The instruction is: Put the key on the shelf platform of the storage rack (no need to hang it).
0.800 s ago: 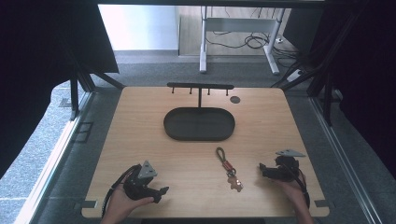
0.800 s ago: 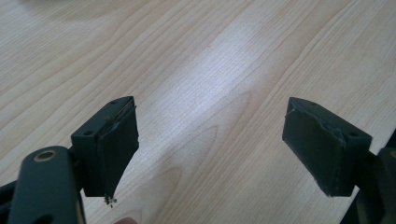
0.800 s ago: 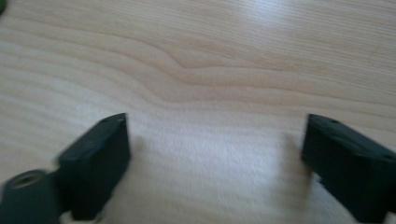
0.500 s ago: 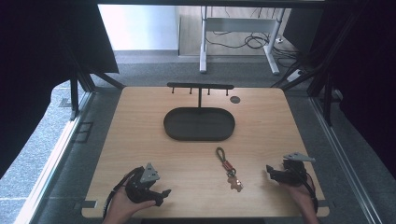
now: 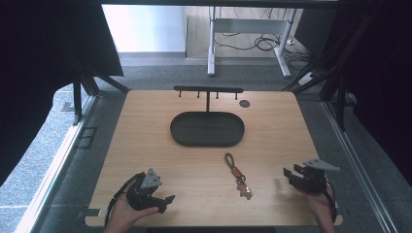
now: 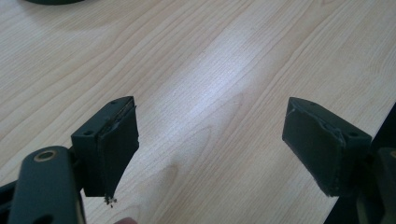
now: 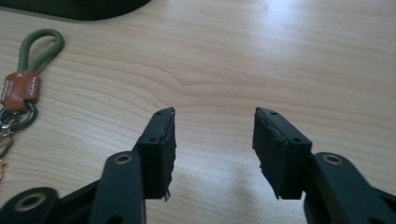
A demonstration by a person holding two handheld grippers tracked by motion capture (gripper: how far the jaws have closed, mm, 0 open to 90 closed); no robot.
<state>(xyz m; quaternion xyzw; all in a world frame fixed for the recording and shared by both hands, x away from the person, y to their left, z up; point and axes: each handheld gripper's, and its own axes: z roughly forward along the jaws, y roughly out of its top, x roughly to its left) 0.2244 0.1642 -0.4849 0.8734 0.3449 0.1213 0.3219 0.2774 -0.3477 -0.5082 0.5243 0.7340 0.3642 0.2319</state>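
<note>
Keychain lies flat on the table, lower centre of the high view, below the dark tray. Left gripper sits lower left, jaws wide apart, holding nothing. Right gripper lower right, jaws apart too, keychain well off its side.

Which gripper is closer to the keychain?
The right gripper is a bit closer; it sits open to the right of the keychain. The left gripper is open too, farther off at the near left.
</note>
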